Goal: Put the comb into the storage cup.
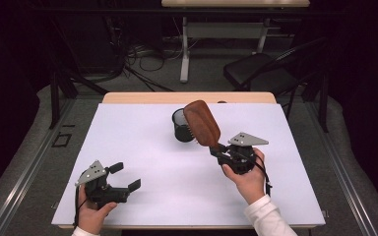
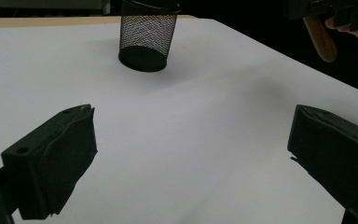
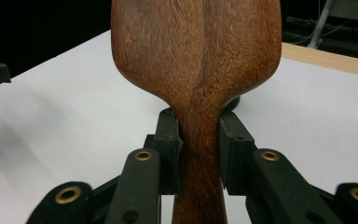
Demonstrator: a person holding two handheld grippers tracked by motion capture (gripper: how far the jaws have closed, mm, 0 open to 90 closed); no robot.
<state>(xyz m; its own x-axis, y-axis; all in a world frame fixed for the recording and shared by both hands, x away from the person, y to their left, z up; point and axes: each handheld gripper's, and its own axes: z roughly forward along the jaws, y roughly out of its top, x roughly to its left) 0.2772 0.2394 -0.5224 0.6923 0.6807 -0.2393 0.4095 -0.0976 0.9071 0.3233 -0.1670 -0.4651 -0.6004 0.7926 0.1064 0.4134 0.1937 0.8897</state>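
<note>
Left gripper (image 1: 126, 176): jaws wide apart, empty, low over the white table (image 1: 142, 147).
Right gripper (image 1: 215, 149): clamped on the handle of the brown wooden hairbrush (image 1: 202, 123).
Hairbrush: raised, tilted over the black mesh cup (image 1: 181, 129).

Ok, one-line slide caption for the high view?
Right gripper holds a wooden hairbrush above a mesh cup; left gripper open.

The high view looks forward and down from above the near edge of the surface (image 1: 142, 147), taking in its whole white top and the floor beyond. The left gripper view sits low near the left corner, facing the far mesh cup (image 2: 148, 35). The right gripper view is pressed close against a wooden brush (image 3: 198, 70); all three share the white top.
</note>
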